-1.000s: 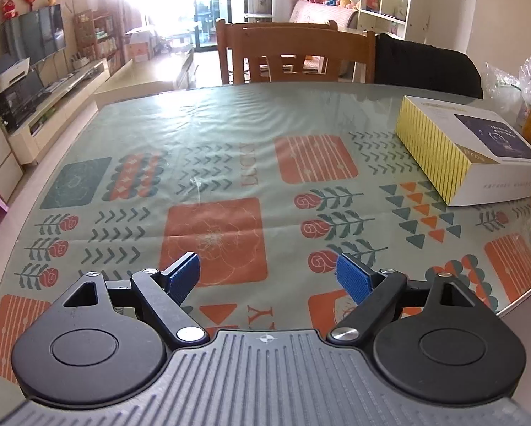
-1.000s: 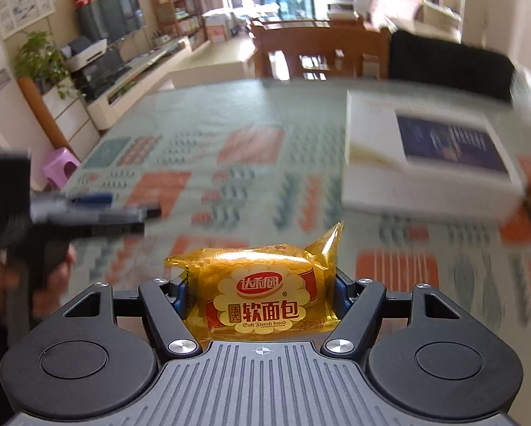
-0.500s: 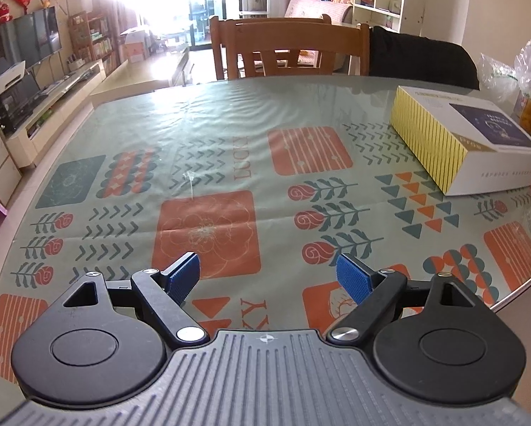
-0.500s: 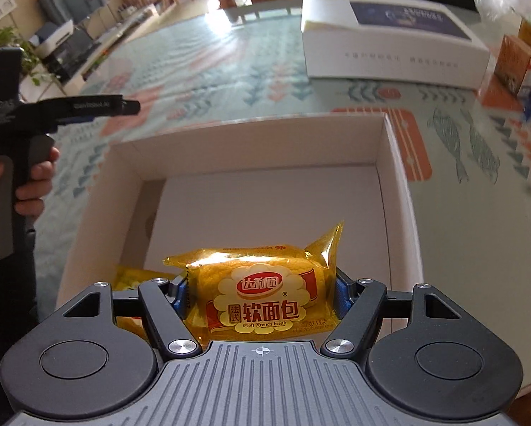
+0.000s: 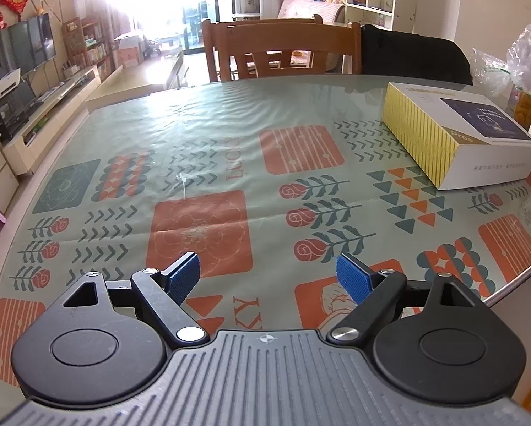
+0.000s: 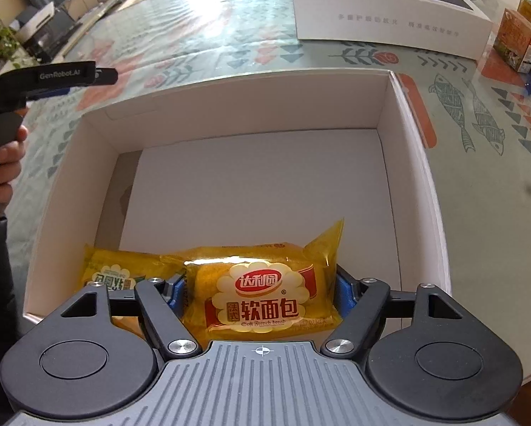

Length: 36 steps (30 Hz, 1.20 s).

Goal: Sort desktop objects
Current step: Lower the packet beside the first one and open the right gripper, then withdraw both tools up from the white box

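My right gripper [image 6: 261,289] is shut on a yellow soft-bread packet [image 6: 261,294] and holds it over the near end of an open white cardboard box [image 6: 411,156]. A second yellow snack packet [image 6: 119,273] lies in the box's near left corner. My left gripper [image 5: 267,275] is open and empty above the patterned tablecloth [image 5: 201,227]. The left gripper also shows in the right wrist view [image 6: 103,75], held left of the box.
A closed white and yellow carton [image 5: 457,138] lies at the table's right; it also shows in the right wrist view [image 6: 389,17]. An orange drink carton [image 6: 517,44] and plastic bags [image 5: 514,67] sit at the far right. Wooden chairs [image 5: 283,49] stand behind the table.
My right gripper has swung down over the white box with the bread packet and lowered toward its near end. The left gripper stays open and has barely moved.
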Motion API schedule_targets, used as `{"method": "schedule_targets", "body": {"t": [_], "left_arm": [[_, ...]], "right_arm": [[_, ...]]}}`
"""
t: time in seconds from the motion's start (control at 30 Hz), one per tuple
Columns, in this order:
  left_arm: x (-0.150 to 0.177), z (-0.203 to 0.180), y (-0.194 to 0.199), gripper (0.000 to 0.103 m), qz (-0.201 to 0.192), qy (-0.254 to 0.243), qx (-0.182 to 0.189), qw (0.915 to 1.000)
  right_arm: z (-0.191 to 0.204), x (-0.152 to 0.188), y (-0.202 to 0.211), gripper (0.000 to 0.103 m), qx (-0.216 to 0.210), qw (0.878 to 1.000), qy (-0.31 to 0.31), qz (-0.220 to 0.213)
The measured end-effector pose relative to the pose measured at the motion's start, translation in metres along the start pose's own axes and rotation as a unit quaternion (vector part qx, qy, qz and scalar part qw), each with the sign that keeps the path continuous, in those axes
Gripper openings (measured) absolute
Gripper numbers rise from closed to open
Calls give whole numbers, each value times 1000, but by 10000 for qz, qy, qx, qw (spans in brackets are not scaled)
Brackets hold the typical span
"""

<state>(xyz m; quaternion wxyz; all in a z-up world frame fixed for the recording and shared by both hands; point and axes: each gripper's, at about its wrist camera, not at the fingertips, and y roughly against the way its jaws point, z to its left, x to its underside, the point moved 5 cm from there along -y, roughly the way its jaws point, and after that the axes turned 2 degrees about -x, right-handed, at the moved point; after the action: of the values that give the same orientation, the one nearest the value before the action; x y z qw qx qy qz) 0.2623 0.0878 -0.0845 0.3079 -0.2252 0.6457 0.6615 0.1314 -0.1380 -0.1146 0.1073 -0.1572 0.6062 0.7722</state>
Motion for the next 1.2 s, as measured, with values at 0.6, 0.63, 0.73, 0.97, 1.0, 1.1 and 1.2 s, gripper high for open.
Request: {"method": "schedule_targets", "body": {"t": [0.6,0.63,0.73,0.97,1.0,1.1,1.2], "left_arm": [[2,1,-8,103,74,-42,-53,9999],[2,1,-7,103,77,-50,-53,9999],[3,1,-6,103,74,-75,-45,9999],[-3,4,-3,103,-56,-43,-94,9999],[-4,6,-3,103,-8,24,-161,9999],[-9,8,-1,103,140,239,-76,9996],[-17,2,5,103,168,226,-179,9994]], "right_arm": [[1,-2,41,99,-166,9971,132,-733],[1,-2,43,99,-176,9967,138,-777],[0,-2,50,100,-206,9955,155,-907],[-17,-10,55,103,-358,9929,-191,-1120],[-21,-13,58,103,-407,9921,-255,-1162],[-30,-26,66,103,-333,9904,-272,-1317],[-34,-41,73,103,-91,9889,-66,-1482]]}}
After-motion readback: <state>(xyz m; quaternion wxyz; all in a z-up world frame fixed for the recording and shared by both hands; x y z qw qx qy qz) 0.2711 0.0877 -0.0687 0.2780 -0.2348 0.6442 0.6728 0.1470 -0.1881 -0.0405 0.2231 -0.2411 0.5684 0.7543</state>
